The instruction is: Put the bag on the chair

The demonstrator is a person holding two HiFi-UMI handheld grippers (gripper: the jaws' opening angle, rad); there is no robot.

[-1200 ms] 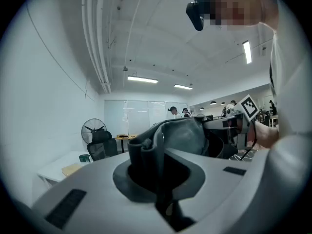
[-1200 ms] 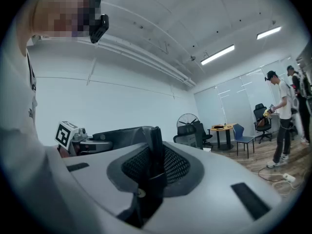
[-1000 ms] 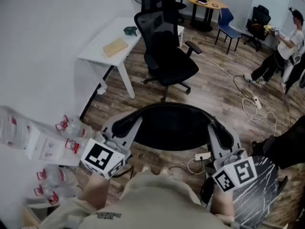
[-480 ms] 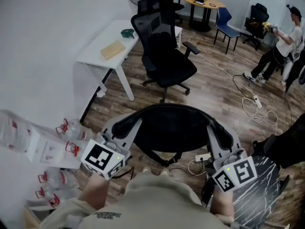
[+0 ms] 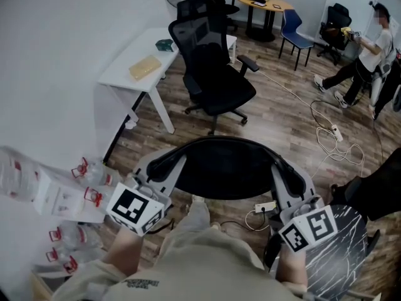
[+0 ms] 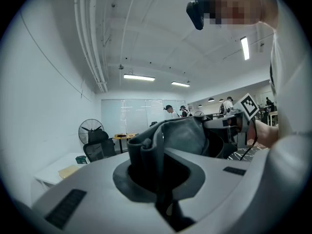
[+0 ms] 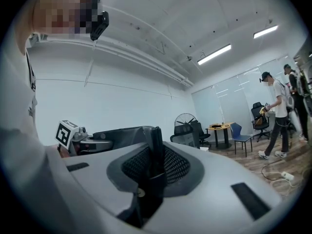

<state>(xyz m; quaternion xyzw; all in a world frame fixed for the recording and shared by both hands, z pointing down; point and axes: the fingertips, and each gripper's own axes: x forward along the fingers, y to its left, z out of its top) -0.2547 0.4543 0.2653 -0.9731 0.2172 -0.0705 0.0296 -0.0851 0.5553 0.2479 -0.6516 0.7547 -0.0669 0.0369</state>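
A black bag [image 5: 229,167] hangs stretched between my two grippers, right in front of the person's body. The left gripper [image 5: 161,163] is shut on the bag's left edge; in the left gripper view grey-black fabric [image 6: 180,135] is bunched between its jaws [image 6: 156,165]. On the other side, the right gripper [image 5: 289,171] is shut on the bag's right edge, a thin black fold [image 7: 157,145] pinched in that gripper [image 7: 155,156]. The black office chair [image 5: 216,80] stands on the wooden floor a little beyond the bag, its seat bare.
A white table [image 5: 128,74] with a tan box is left of the chair. Water bottles [image 5: 81,168] lie by the wall at left. Cables and a power strip [image 5: 335,133] cross the floor at right. A person [image 5: 369,52] stands at far right, with a blue chair [image 5: 297,33] further left.
The person's leg has swung forward under the bag, and a strap that hung below it half a second ago is out of sight. Both grips are unchanged. The far person has stepped.
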